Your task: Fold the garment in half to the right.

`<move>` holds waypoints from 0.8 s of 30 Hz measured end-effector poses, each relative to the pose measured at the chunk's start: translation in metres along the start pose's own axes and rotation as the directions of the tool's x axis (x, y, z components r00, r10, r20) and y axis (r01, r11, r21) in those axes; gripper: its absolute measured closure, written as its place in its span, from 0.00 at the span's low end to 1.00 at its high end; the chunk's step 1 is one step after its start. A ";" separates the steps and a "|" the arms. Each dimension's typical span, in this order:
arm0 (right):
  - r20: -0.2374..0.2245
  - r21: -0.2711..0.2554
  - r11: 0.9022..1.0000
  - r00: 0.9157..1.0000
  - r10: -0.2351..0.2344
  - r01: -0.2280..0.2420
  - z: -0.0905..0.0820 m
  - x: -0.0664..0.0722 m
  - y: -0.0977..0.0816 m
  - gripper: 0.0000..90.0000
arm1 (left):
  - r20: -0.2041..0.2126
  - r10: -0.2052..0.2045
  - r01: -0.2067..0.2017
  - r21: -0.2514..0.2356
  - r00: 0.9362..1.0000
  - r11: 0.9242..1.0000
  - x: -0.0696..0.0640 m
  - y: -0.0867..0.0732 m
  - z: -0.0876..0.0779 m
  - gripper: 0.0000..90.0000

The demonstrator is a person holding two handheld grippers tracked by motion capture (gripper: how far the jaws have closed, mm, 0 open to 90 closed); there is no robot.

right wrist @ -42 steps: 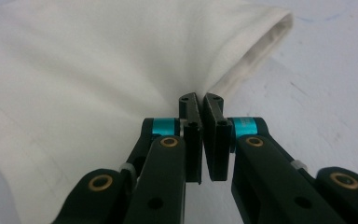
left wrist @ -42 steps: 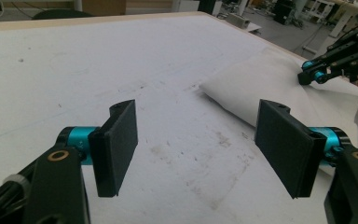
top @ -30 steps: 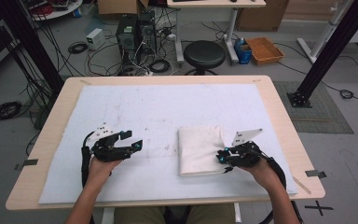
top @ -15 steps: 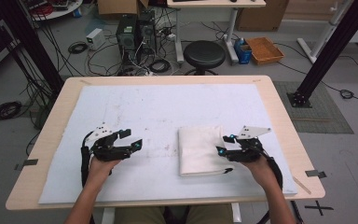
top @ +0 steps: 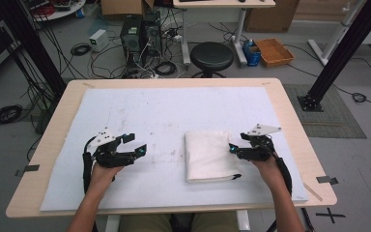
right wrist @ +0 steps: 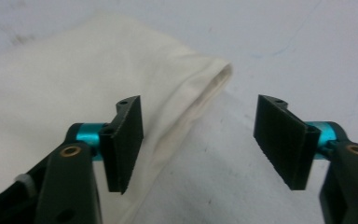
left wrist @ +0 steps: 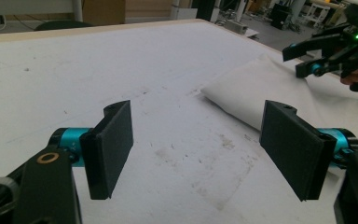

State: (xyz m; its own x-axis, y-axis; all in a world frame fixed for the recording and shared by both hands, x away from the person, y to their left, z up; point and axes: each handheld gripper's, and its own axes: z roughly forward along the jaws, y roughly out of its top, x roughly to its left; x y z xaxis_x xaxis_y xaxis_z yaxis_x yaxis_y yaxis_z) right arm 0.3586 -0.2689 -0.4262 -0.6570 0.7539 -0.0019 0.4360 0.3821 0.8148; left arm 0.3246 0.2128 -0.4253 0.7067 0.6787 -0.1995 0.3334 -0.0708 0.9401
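Observation:
A folded white cloth (top: 209, 155) lies on the white mat (top: 174, 111), right of the middle. My right gripper (top: 236, 143) sits at the cloth's right edge, open. Its jaws have just been opening. In the right gripper view the right gripper (right wrist: 200, 144) stands wide, with the cloth's (right wrist: 74, 84) folded edge lying beneath the left pad and the gap, and no pad pressing on it. My left gripper (top: 136, 143) rests on the mat left of the cloth, apart from it. The left gripper (left wrist: 198, 149) is open with bare mat between its pads, and the cloth (left wrist: 279, 88) lies ahead to the right.
The wooden table's rim (top: 290, 116) frames the mat. Behind the far edge stand a black stool (top: 211, 54), computer towers (top: 137, 34) and floor cables. Black frame posts (top: 338, 53) rise at the right. The mat's far half is bare.
The right gripper's jaws have spread apart at the cloth's right edge, and that hand has shifted slightly toward the far side. The left gripper and the cloth stay where they were.

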 end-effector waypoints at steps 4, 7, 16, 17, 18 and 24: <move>0.034 -0.068 0.998 0.999 -0.013 0.016 -0.017 -0.005 0.003 0.23 | 0.009 0.006 -0.005 -0.003 1.000 1.000 0.001 0.000 -0.002 0.28; 0.014 -0.074 0.997 1.000 -0.027 0.028 -0.025 -0.006 0.005 0.23 | 0.014 0.012 -0.012 -0.004 1.000 1.000 0.002 0.000 -0.003 0.28; -0.237 -0.091 0.996 0.971 -0.038 0.017 -0.025 0.003 -0.003 0.23 | 0.053 0.028 -0.029 0.016 0.998 0.999 0.002 0.000 -0.004 0.28; -0.260 -0.101 0.995 0.965 -0.043 0.017 -0.025 0.004 -0.004 0.23 | 0.055 0.025 -0.026 0.016 0.998 1.000 0.001 0.000 -0.004 0.28; -0.292 -0.110 0.994 0.955 -0.044 0.012 -0.026 0.006 -0.003 0.23 | 0.056 0.027 -0.028 0.018 0.998 0.999 0.001 0.000 -0.004 0.28; -0.360 -0.128 0.991 0.930 -0.071 0.026 -0.026 0.015 0.000 0.23 | 0.064 0.039 -0.041 0.029 0.997 0.999 -0.002 -0.001 -0.003 0.28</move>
State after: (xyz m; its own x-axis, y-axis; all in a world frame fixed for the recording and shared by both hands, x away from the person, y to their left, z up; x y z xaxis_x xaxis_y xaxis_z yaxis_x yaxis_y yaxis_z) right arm 0.3333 -0.2715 -0.4109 -0.8636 0.4816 0.1490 0.3362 0.3299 0.8821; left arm 0.3216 0.2138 -0.4247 0.7579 0.6270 -0.1802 0.3221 -0.1194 0.9391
